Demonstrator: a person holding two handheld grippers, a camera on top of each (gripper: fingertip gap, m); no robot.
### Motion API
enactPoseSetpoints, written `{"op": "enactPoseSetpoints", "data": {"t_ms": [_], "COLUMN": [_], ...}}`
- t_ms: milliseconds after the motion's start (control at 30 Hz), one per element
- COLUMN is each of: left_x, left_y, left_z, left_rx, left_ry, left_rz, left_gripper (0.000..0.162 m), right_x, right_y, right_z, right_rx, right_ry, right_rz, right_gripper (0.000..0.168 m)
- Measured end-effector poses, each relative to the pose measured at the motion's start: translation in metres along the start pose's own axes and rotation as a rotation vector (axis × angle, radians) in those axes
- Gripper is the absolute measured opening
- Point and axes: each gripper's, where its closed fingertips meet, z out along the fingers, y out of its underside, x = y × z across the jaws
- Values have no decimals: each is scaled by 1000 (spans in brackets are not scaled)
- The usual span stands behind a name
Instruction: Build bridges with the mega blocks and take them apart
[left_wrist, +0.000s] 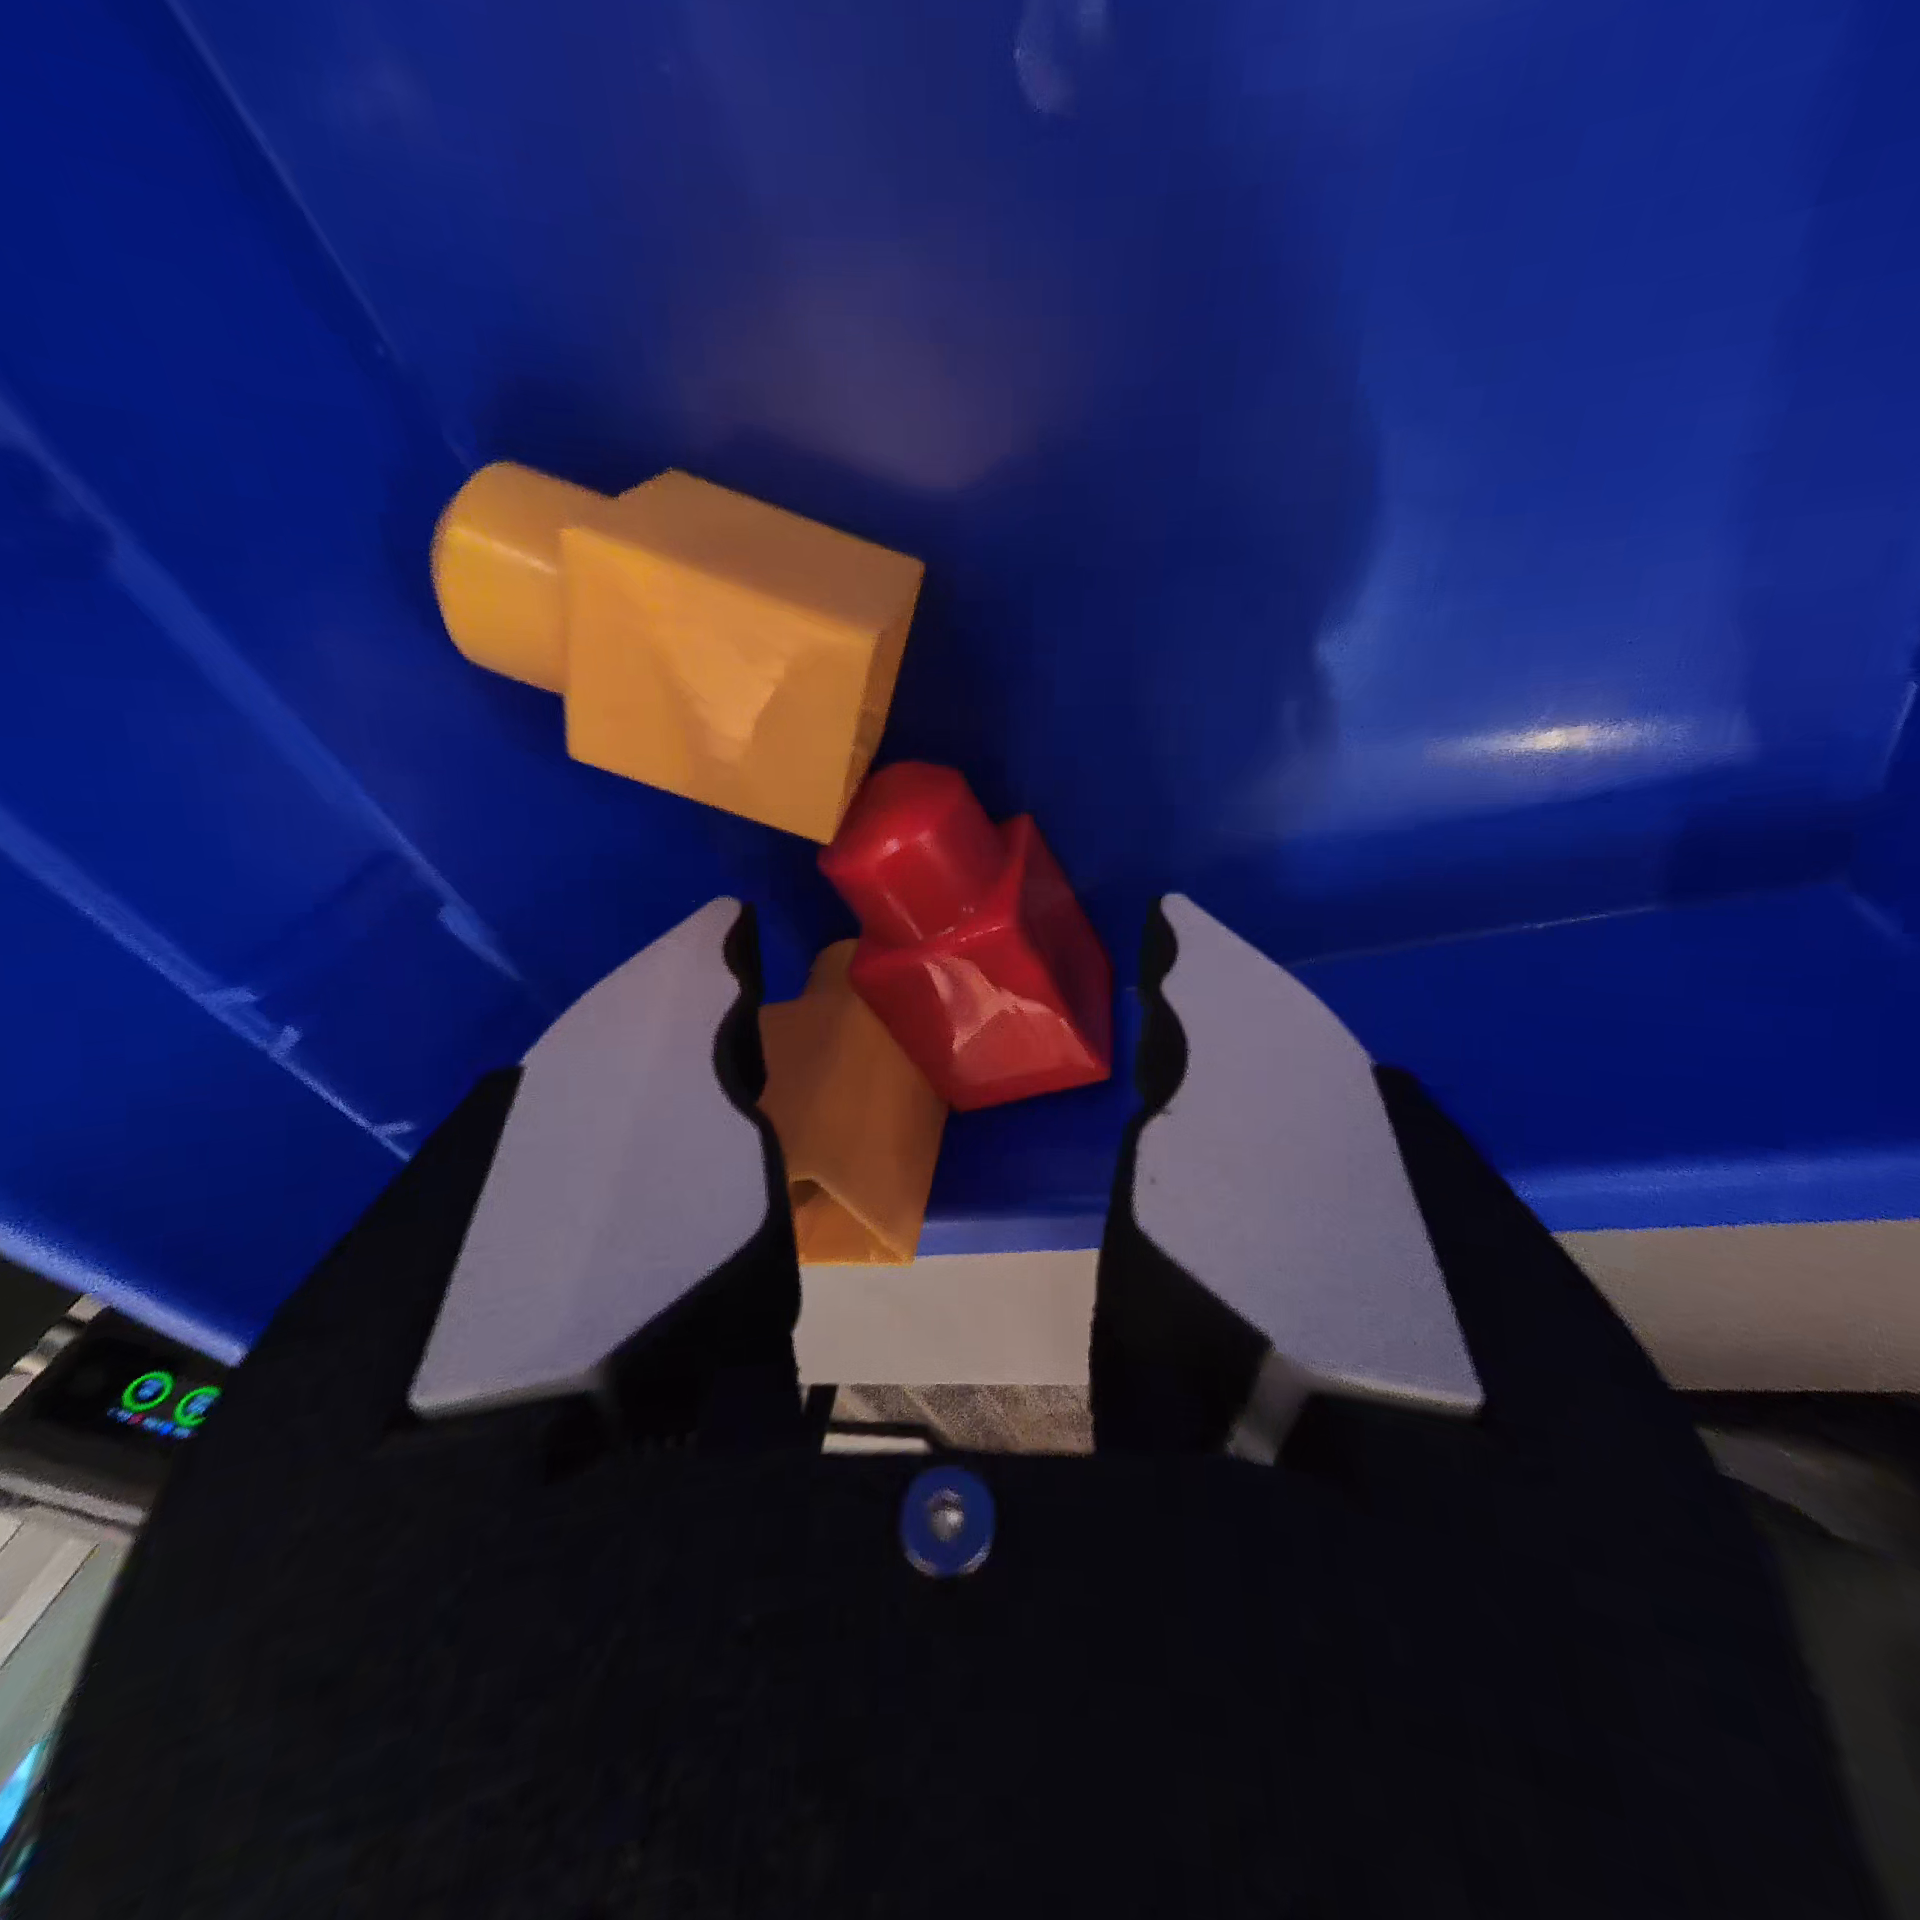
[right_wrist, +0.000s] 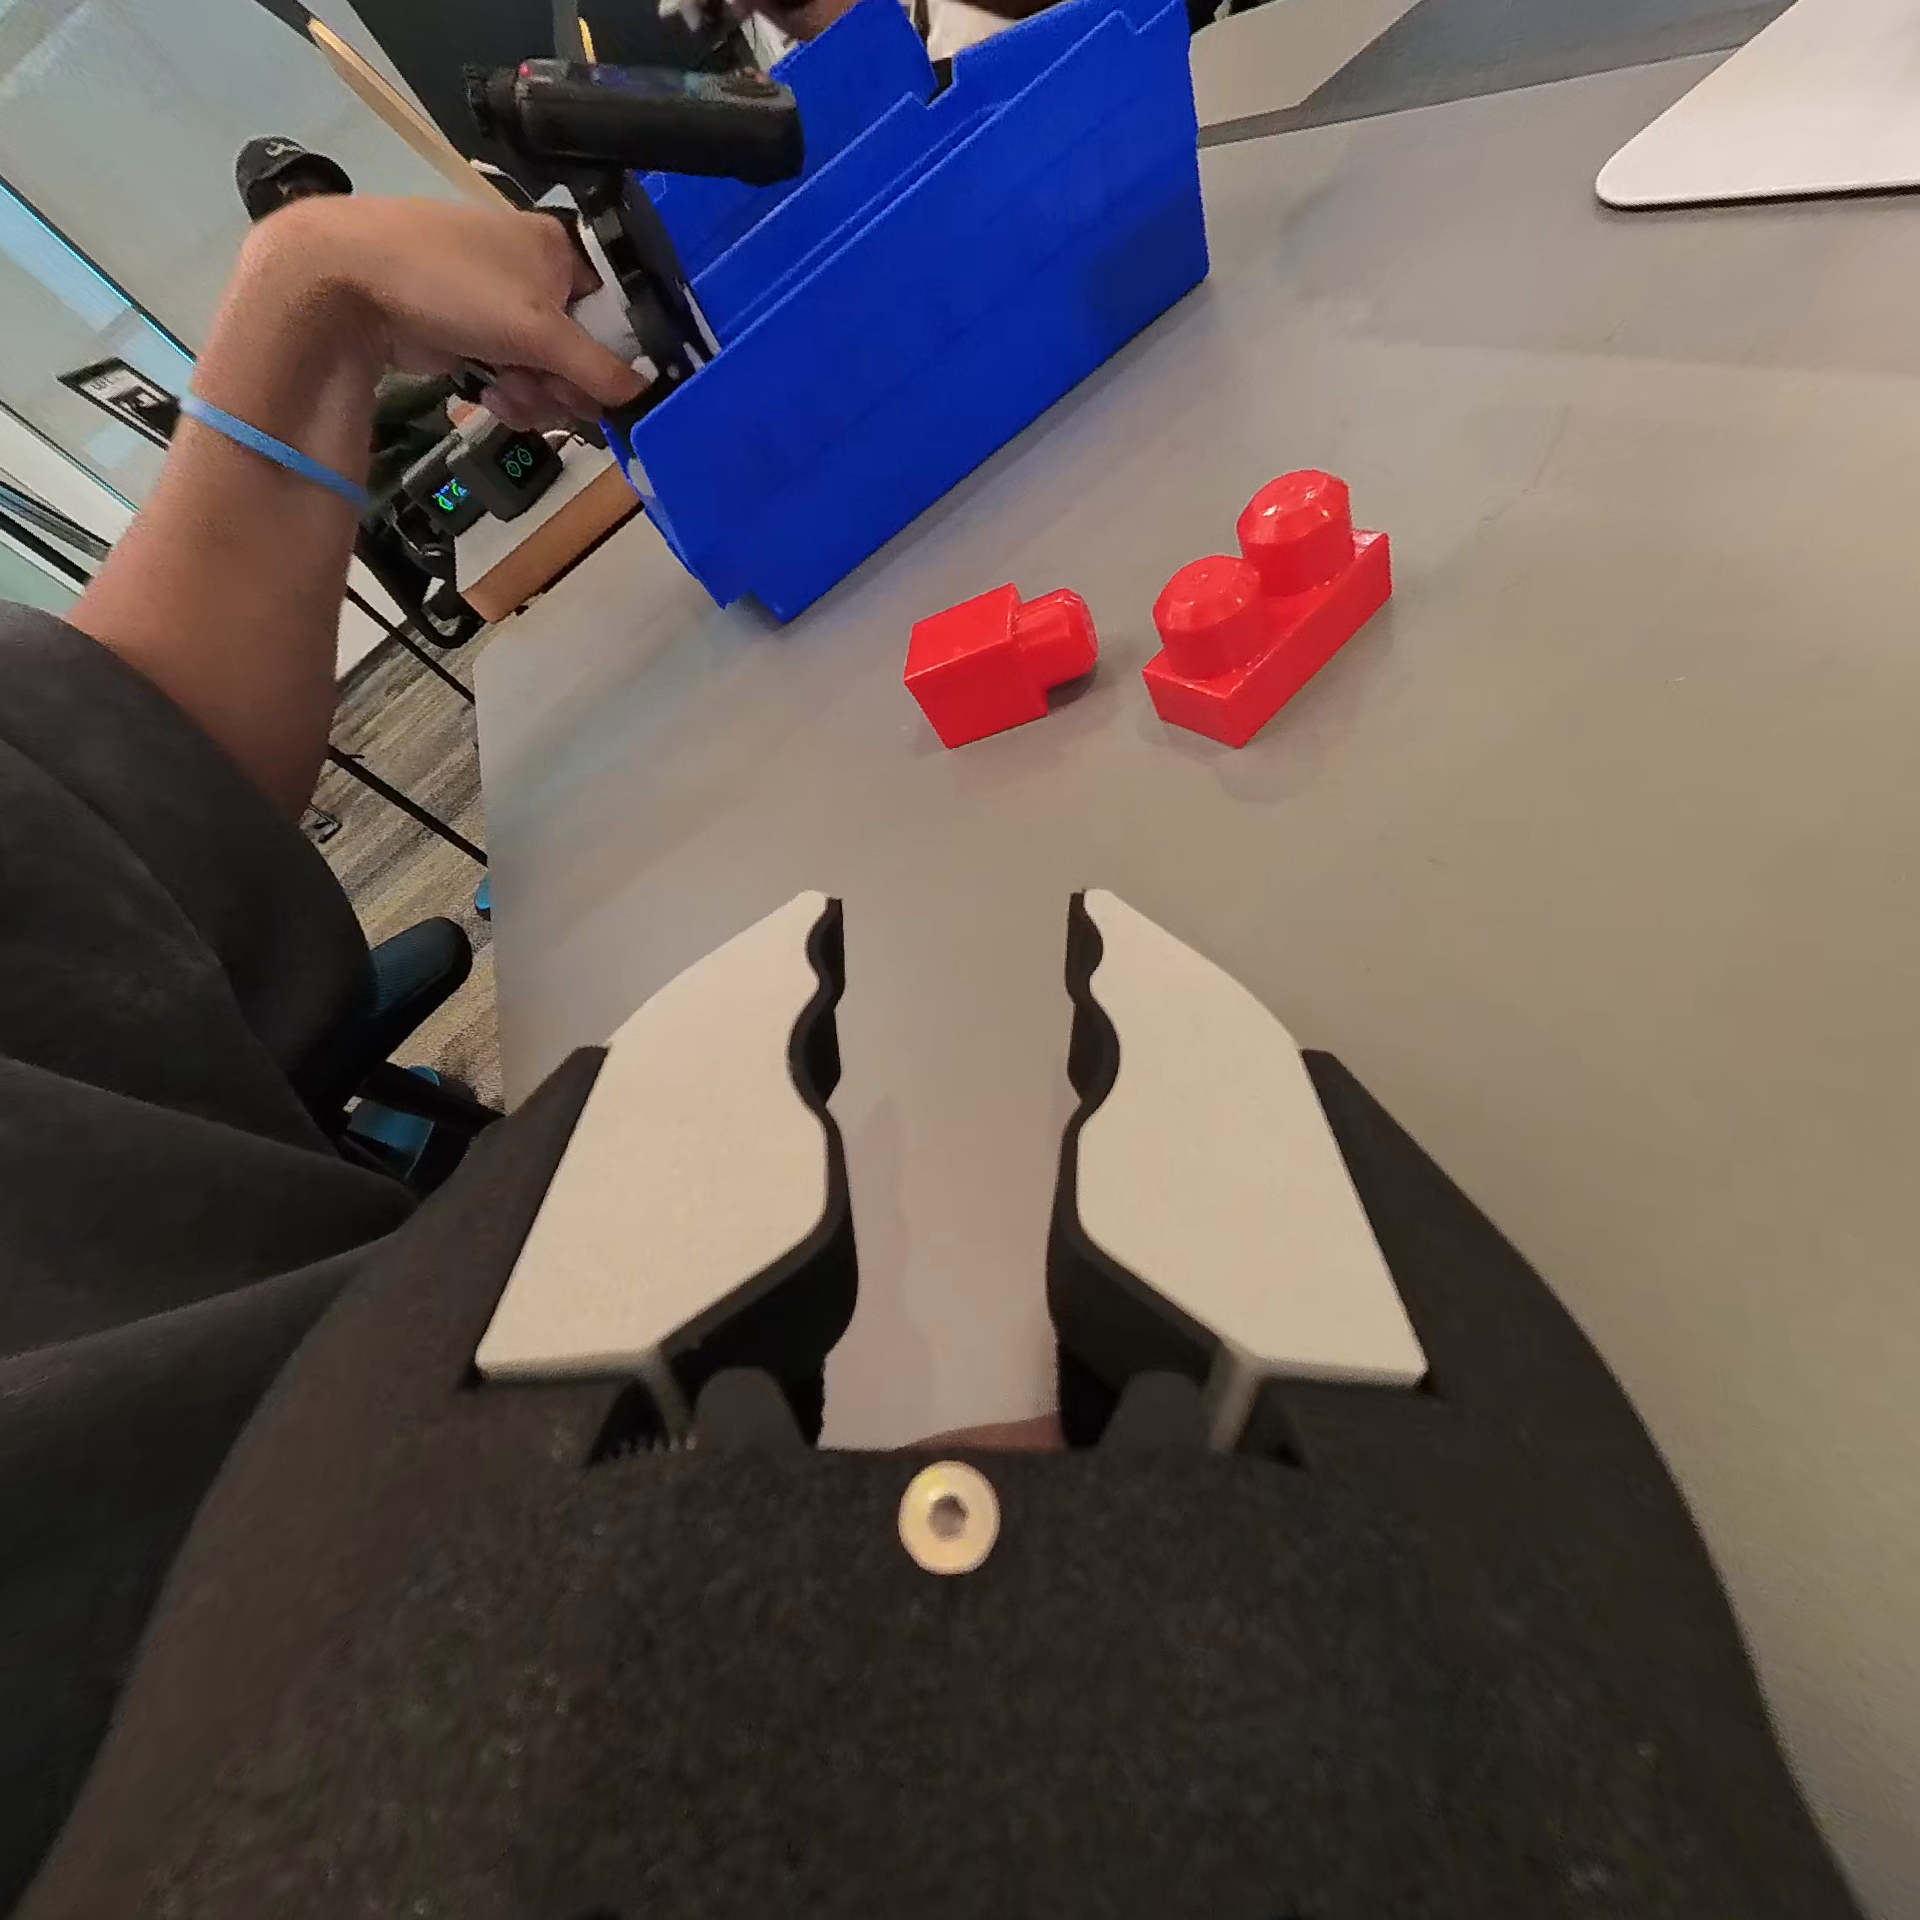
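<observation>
Nearest the lens in your left wrist view, your left tool (left_wrist: 945, 914) stands wide apart, reaching over the near rim of the blue bin (left_wrist: 1455, 520) and gripping nothing. Between its fingers lie two single-stud blocks on their sides: a yellow block (left_wrist: 852, 1122) touching the inner face of the left finger (left_wrist: 613, 1153), its hollow end toward you, and a red block (left_wrist: 977, 966) just right of it, leaning against it, its stud pointing far-left. Up and to the left, a second, larger-looking yellow block (left_wrist: 696, 644) rests on the bin's floor with its stud aimed left; its near corner meets the red block's stud. A small device with green lit rings (left_wrist: 156, 1397) shows at the lower left, outside the bin.

In your right wrist view, your right tool (right_wrist: 954, 904) hovers over the grey desk (right_wrist: 1558, 935) with its jaws at a moderate gap, empty. At far left your left hand (right_wrist: 416, 301) holds the other tool at the end of the bin (right_wrist: 935, 343), a blue band on the wrist. Right of the bin, well beyond your right tool's tips, a single-stud red brick (right_wrist: 987, 665) lies on its side, stud pointing right. Just beside it, to the right and not touching, a two-stud red brick (right_wrist: 1268, 634) sits upright. A white flat base (right_wrist: 1766, 114) lies at the far right corner.
</observation>
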Motion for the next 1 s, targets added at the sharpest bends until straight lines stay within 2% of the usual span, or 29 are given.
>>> {"op": "enactPoseSetpoints", "data": {"t_ms": [133, 200, 300, 400, 500, 567, 633, 733, 867, 1000], "left_x": [0, 6, 6, 13, 49, 96, 149, 209, 267, 319], "left_y": [-7, -14, -17, -22, -20, -19, -17, -25, -54, -83], "left_z": [-6, -12, -23, -60, -118, -154, -174, -167, -130, -104], "left_rx": [13, 61, 128, 292, 498, 630, 699, 684, 574, 548], "left_ry": [3, 43, 7, -50, -39, 21, 82, 90, 44, 31], "left_rz": [-24, -23, 18, 101, 214, 357, 495, 629, 709, 793], "left_gripper": [40, 39, 39, 39, 39, 38, 38, 39, 39, 38], "right_x": [0, 0, -1, 0, 0, 1, 1, 0, 0, 1], "right_y": [0, 0, -2, -2, -3, -3, -3, -1, 0, 1], "right_z": [0, 0, -2, -2, -3, -2, -2, -1, 0, 0], "right_rx": [2, 2, 8, 12, 17, 14, 13, 8, -2, -6], "right_ry": [-9, -9, -8, -6, 0, 3, 7, 11, 21, 24], "right_rz": [14, 12, 12, 15, 13, 11, 9, 4, -10, -12], "right_gripper": [41, 41, 40, 40, 40, 40, 40, 40, 40, 40]}}
